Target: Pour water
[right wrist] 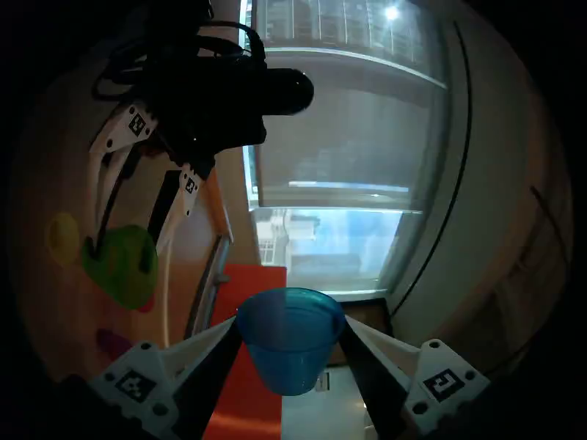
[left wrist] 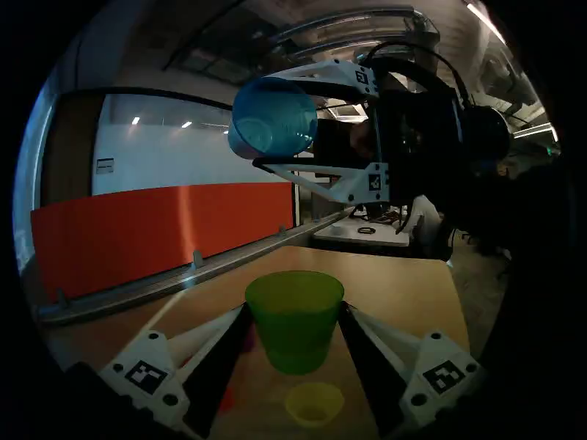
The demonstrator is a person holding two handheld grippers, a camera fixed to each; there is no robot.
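Left claw (left wrist: 295,317) has its two fingers squeezed in on a green cup (left wrist: 293,341), one finger on each side. Right claw (right wrist: 291,334) grips a blue cup (right wrist: 290,352) the same way, closed just as far as the cup lets it. The left gripper view shows a wooden table (left wrist: 400,290) under the green cup, with a little yellow cup (left wrist: 314,405) sitting on it nearer the camera, and an orange wall (left wrist: 161,227) behind. I cannot tell if the green cup touches the table. That view also shows the right claw up high and farther off, with the blue cup well above the green one. The right gripper view is turned sideways, so the table runs up its left side, and it shows a big window (right wrist: 345,235) with buildings outside. The green cup stands up straight, mouth to the ceiling. The blue cup is tipped over on its side: its long way runs about level, and its round mouth looks toward the left claw's camera.
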